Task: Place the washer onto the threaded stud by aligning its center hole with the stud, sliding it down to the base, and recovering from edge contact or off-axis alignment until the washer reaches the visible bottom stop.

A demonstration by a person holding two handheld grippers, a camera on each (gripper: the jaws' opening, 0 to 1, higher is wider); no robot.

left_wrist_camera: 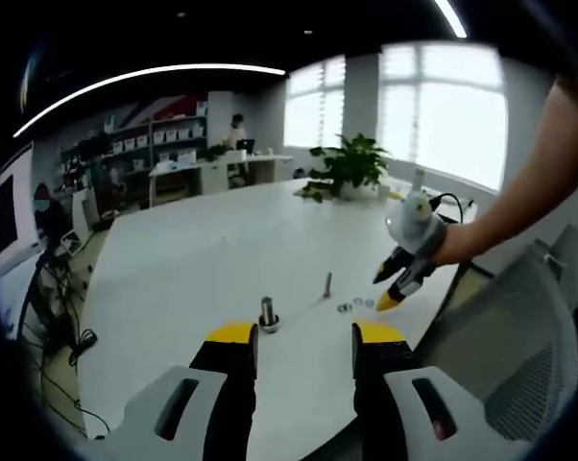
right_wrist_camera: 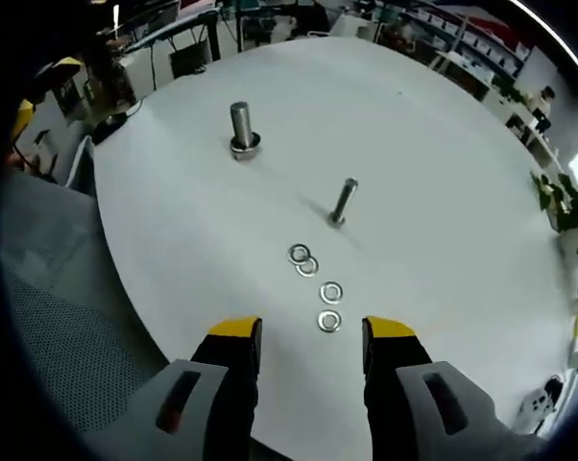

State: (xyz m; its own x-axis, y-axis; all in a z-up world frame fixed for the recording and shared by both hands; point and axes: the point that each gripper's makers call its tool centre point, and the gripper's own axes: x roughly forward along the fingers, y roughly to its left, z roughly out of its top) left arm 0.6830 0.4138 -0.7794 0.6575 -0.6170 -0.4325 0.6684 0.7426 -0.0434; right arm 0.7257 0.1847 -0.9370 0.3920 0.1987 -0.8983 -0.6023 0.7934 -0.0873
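White round table: bears all the task's hardware.

Threaded stud: slim, upright, near the table's middle in the right gripper view, nothing on it.

Thicker stud: upright on a collared base, farther off and to the left, well apart from the slim one.

Washers, four, lying flat just near of the slim stud: a pair touching or overlapping (which, cannot be told), then one, then the nearest washer, which lies between the jaw tips of the right gripper.

Right gripper: jaws spread, holding nothing, above the table's near edge; seen also in the left gripper view, hand behind it.

Left gripper: jaws apart, empty, facing the two studs.

Potted plant: far side.

Mesh chair: right.
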